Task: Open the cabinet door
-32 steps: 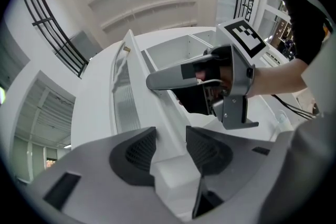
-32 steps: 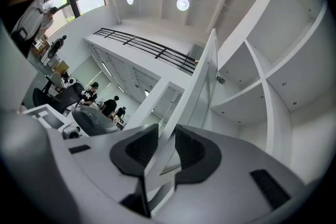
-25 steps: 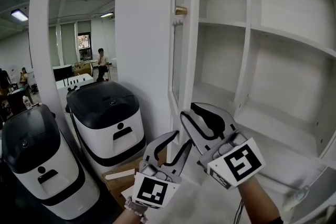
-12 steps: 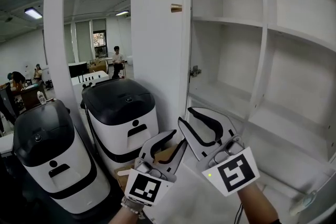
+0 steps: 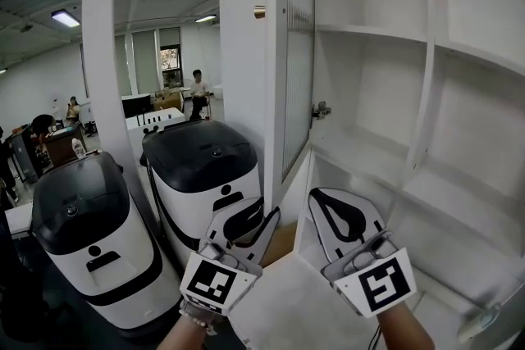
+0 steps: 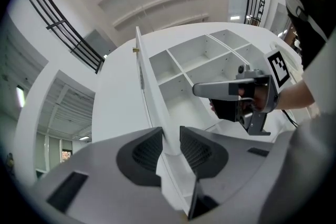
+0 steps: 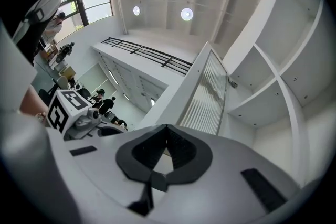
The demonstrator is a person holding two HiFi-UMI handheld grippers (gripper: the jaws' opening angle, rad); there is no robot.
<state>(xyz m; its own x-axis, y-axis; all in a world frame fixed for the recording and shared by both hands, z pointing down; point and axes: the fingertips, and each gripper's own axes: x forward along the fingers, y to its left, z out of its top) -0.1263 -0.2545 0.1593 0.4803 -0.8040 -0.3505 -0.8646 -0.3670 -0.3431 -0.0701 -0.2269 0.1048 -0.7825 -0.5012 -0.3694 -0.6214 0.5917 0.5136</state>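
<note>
Already the cabinet door (image 5: 297, 53) is standing wide open, little seems left; left gripper (image 5: 262, 215), jaws just narrowing, is pinching its lower edge; right gripper (image 5: 332, 201) is hanging closed, empty.

Hand-held grippers: two, the left gripper (image 5: 253, 213) and the right gripper (image 5: 326, 195).
Marker cubes (image 5: 217, 283): two, one on each gripper.
Cabinet door (image 5: 297, 53): one, above the left gripper.
Brass knob (image 5: 259, 11): one.
Hinges (image 5: 320, 109): two, above the right gripper.
Black-topped white machines (image 5: 205, 168): two, left of the left gripper.
Ceiling lights (image 5: 64, 16): two lit.
People (image 5: 197, 86): at least three, far beyond the left gripper.
</note>
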